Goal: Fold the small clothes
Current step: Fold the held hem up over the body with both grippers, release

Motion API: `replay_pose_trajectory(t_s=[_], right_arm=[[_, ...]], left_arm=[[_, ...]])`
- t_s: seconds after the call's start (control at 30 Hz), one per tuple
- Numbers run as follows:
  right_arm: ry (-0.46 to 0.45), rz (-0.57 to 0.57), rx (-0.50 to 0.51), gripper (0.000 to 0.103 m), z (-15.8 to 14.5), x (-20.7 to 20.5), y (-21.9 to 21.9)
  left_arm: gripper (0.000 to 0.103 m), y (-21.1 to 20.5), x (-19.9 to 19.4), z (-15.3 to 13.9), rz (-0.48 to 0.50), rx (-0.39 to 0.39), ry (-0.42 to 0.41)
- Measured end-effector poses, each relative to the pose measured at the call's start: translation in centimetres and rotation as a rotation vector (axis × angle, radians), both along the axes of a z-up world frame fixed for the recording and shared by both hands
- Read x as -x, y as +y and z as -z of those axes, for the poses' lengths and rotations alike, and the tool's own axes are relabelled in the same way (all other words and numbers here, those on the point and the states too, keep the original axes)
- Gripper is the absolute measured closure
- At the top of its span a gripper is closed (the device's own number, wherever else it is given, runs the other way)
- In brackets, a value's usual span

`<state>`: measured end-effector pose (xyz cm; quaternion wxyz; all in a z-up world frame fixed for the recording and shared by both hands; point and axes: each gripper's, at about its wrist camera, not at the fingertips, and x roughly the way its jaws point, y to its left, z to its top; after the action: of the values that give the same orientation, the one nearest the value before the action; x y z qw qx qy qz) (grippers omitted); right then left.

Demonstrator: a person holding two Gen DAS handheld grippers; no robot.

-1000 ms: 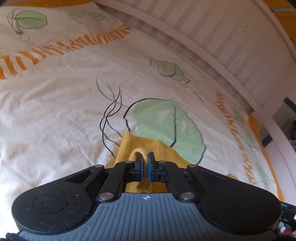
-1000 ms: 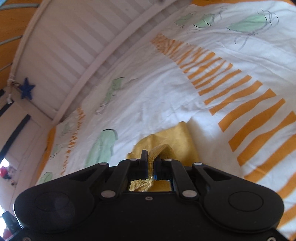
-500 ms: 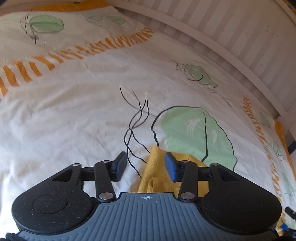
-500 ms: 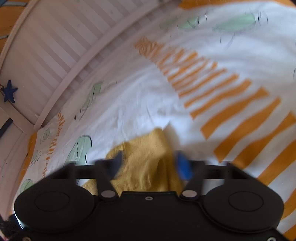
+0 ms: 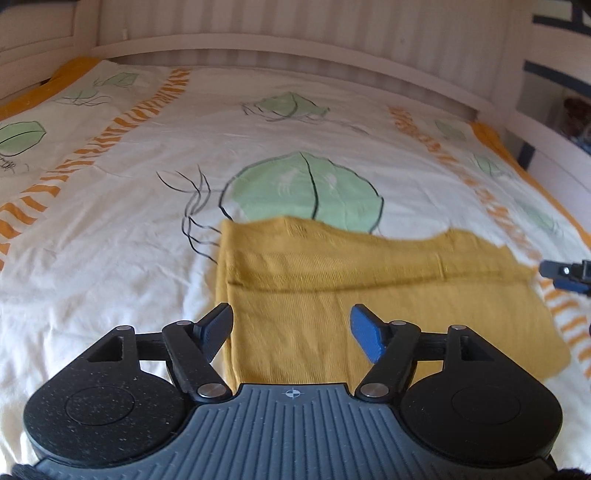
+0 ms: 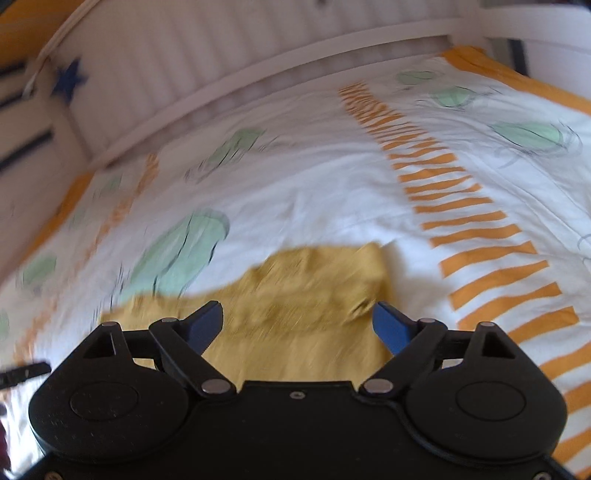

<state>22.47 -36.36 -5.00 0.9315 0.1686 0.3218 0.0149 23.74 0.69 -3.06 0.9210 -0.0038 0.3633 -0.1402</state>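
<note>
We see a mustard-yellow garment (image 5: 369, 295) that lies folded and flat on the bed cover (image 5: 110, 258), a white cover with green leaf shapes and orange striped bands. The garment rests well away from the edges of the bed, with its far edge over a big green leaf print (image 5: 306, 192). Behind the bed stands a white slatted bed frame (image 5: 295, 26), and in the right wrist view a blue star (image 6: 70, 79) hangs on it.

The left gripper (image 5: 291, 328) hovers over the near left part of the garment. Its jaws have just been opening and now stand apart, with the cloth below them but not pinched by the fingers (image 5: 364, 332). The right gripper (image 6: 297, 325) hovers over the other end of the garment; its jaws have also just been opening and stand wide apart, with nothing clamped. This view is blurred, so the small raised wrinkle in the cloth near the right finger is perhaps only a fold; we cannot tell exactly. In the left wrist view a fingertip of the right gripper (image 5: 565, 275) shows at the right edge, just beside the garment's right end.
</note>
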Motion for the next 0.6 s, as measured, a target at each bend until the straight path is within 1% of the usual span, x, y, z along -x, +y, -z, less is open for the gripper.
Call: replay_pose_trajectory(t_s=[0.07,0.13,0.23,0.3,0.37,0.43,0.5,0.6], right_arm=[[0.017,-0.041,0.055,0.013,0.2,0.1,2.0],[0.026,-0.082,0.107,0.013,0.5,-0.1,3.9],[0.039,-0.135,0.169,0.013,1.1,-0.9,6.3],[0.051,-0.154,0.191,0.013,1.5,-1.7,7.6],[0.069,-0.164,0.216,0.013,2.1,-2.7,8.8],[0.096,-0.166,0.252,0.013,2.9,-3.7,9.8],[0.129,-0.166,0.280,0.013,3.8,-4.9,10.4],[0.141,-0.141,0.301,0.011,4.5,-6.8,10.6]], left_arm=[[0.034,-0.3,-0.3,1.1,0.010,-0.038,0.004],[0.035,-0.1,-0.6,2.2,0.007,-0.050,0.014],[0.035,0.5,-1.1,3.4,0.002,-0.040,0.038],[0.035,1.0,-1.5,4.2,0.005,-0.032,0.054],[0.034,1.4,-1.9,5.0,0.005,-0.013,0.087],[0.034,1.5,-2.4,5.1,0.008,0.002,0.107],[0.034,1.4,-2.7,4.7,0.035,-0.010,0.101],[0.034,1.6,-2.9,4.6,0.052,-0.012,0.101]])
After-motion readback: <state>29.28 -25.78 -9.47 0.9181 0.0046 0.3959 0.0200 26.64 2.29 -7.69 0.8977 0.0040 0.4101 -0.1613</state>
